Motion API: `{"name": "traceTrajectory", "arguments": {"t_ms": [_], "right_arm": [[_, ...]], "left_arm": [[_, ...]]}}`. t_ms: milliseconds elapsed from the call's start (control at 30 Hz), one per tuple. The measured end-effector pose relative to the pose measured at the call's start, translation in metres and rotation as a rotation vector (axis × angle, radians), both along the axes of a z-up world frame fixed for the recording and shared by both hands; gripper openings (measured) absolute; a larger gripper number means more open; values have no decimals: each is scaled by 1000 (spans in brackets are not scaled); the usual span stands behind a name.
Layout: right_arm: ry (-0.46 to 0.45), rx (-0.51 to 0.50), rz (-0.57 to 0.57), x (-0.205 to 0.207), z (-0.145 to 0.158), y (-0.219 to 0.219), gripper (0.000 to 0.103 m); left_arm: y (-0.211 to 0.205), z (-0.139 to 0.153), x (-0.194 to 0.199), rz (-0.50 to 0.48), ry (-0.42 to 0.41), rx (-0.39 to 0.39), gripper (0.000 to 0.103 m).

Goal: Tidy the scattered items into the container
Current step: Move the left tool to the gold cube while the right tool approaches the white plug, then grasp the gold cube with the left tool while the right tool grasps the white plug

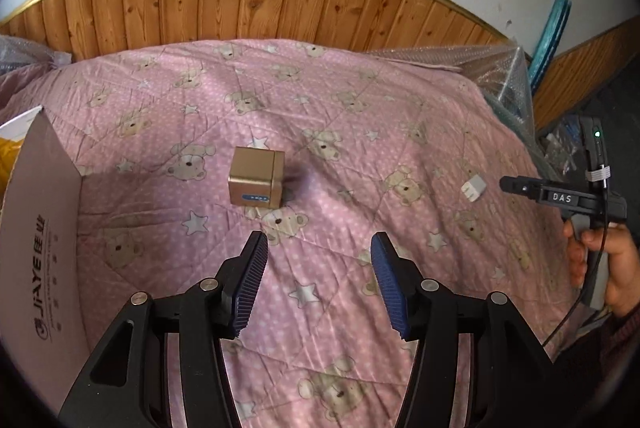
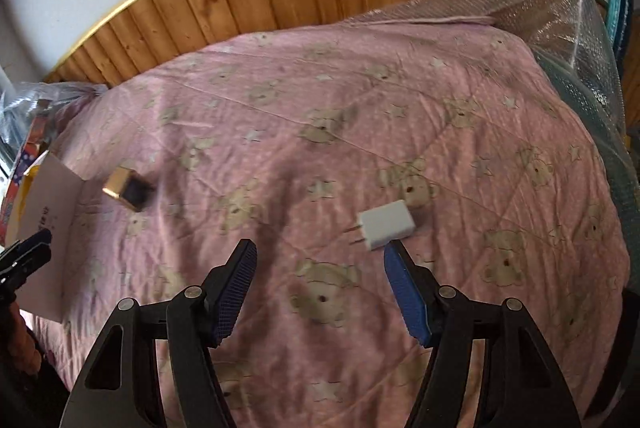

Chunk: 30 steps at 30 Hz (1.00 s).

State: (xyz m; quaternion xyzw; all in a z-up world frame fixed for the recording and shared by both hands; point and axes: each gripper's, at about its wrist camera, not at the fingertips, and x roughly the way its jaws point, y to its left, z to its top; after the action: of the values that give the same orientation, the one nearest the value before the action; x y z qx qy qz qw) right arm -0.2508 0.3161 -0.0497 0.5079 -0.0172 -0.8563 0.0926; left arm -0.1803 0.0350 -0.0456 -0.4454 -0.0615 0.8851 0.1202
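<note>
Here the left gripper [image 1: 318, 242] stands with jaws wide and nothing between them, above the pink bear-print quilt [image 1: 340, 100]; the gold cube-shaped box [image 1: 256, 182] lies ahead of its fingertips, apart from them; the right gripper [image 2: 320, 248] is likewise spread and empty, the white plug charger [image 2: 386, 224] just beyond its right fingertip; the cardboard box flap [image 1: 44, 228] at left reads "JiAYE"; the right gripper's body reads "DAS".
</note>
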Motion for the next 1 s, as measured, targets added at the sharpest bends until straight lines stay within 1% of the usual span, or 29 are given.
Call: {"name": "traceTrajectory", "arguments": {"t_ms": [67, 100, 167, 267, 367, 500, 600, 633, 667, 733, 867, 1000], "right_arm": [[-25, 35, 5, -14, -16, 12, 67], [-36, 45, -3, -20, -23, 17, 67], [-46, 23, -21, -29, -33, 28, 67], [-46, 23, -38, -43, -44, 35, 67], [-61, -1, -39, -52, -53, 37, 67], [-52, 26, -9, -56, -60, 29, 67], [-64, 32, 3, -59, -67, 26, 67], [-74, 24, 5, -60, -69, 27, 65], [-80, 14, 5, -61, -70, 27, 59], [-84, 8, 5, -61, -68, 27, 51], [-97, -1, 8, -61, -67, 27, 51], [-101, -16, 8, -61, -64, 26, 51]], "left_arm": [[-2, -12, -17, -10, -22, 9, 57], [-2, -17, -24, -8, -25, 0, 57], [-3, -27, -36, -12, -21, -18, 57], [-7, -37, -50, 7, -20, -44, 57], [-9, -46, -62, 14, -21, -42, 57], [-2, -54, -72, -14, -23, -55, 57], [1, -59, -80, -4, -21, -76, 57], [0, -61, -84, 3, -27, -72, 57], [0, -64, -88, 13, -36, -68, 57], [-2, -68, -95, 36, -44, -67, 57], [-3, -70, -105, 50, -36, -65, 57], [-8, -66, -111, 39, -23, -36, 57]]}}
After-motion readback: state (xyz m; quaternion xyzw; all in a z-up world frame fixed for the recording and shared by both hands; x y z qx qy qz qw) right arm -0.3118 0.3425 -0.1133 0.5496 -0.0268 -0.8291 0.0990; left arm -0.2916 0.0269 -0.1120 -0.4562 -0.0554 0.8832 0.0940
